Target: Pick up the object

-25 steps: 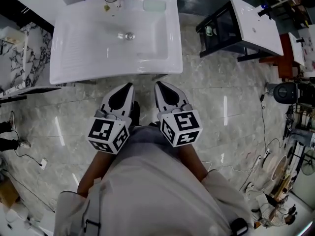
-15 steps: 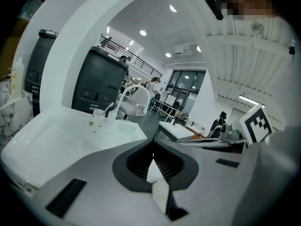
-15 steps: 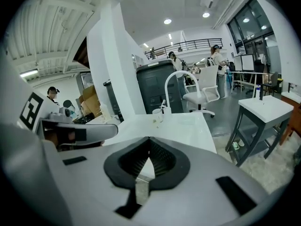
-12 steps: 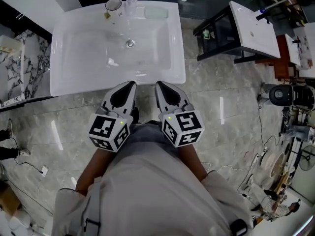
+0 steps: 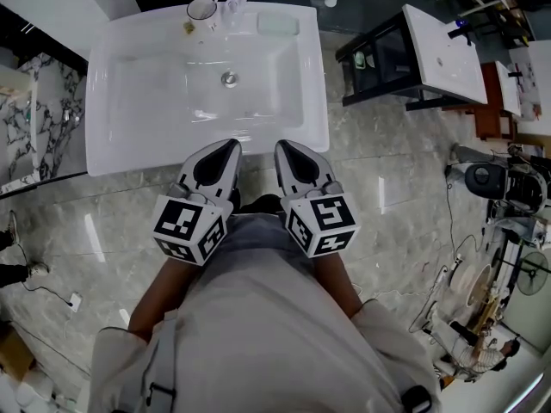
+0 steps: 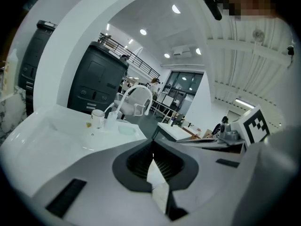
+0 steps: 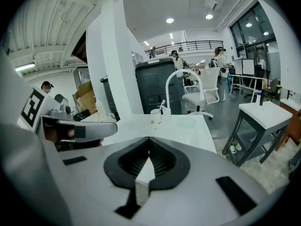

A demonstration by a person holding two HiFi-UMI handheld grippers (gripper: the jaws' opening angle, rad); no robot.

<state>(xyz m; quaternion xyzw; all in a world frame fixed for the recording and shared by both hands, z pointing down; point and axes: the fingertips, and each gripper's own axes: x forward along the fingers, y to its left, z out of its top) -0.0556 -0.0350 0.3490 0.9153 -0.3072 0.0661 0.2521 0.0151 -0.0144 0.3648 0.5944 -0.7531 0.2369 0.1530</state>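
Hovering just short of the washbasin [image 5: 129,149], the left gripper [image 5: 230,145] and right gripper [image 5: 280,145] are holding their jaws closed on nothing. The cup [image 5: 201,9], presumably the object, is standing untouched on the back rim.

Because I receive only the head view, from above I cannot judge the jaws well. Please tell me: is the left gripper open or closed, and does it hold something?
Observer: The left gripper has its jaws together, and nothing is between them.
Operator: And the right gripper?
Observer: The right gripper also has its jaws together, with nothing held.
Operator: What stands behind the sink?
Observer: In the right gripper view, a tall dark cabinet stands beyond the far edge of the sink.
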